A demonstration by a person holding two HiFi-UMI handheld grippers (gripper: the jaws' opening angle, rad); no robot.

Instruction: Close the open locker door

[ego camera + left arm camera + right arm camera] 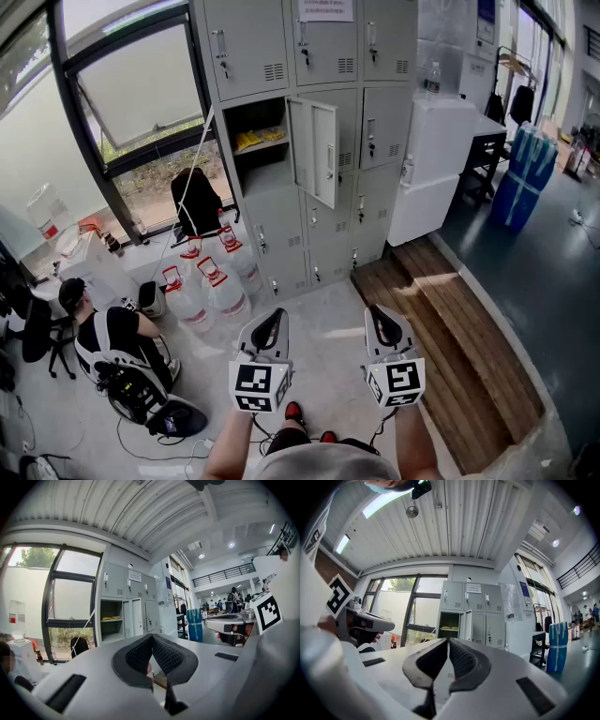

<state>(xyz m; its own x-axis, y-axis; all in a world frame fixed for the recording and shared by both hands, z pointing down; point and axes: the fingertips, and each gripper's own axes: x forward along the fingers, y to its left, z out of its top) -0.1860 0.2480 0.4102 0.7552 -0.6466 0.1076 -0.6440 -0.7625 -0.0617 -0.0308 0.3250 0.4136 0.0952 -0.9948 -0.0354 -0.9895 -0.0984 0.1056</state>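
Two grippers, the left gripper and right gripper, are closed and empty, well apart from the door, which stands open ahead. Risk: a glancing push on its edge could slip off; a hard shove may rebound.

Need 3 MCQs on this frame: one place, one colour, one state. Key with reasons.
1. The open locker sits in which column?
A left
B middle
C right

2. The items lying inside it are
A blue
B yellow
C red

3. Both grippers are
A shut, empty
B wide open
C holding a bottle

Key:
1. A: it is in the leftmost column, beside the window.
2. B: the yellow items show inside it.
3. A: the pads of the left gripper and the right gripper meet on nothing, far from the door.
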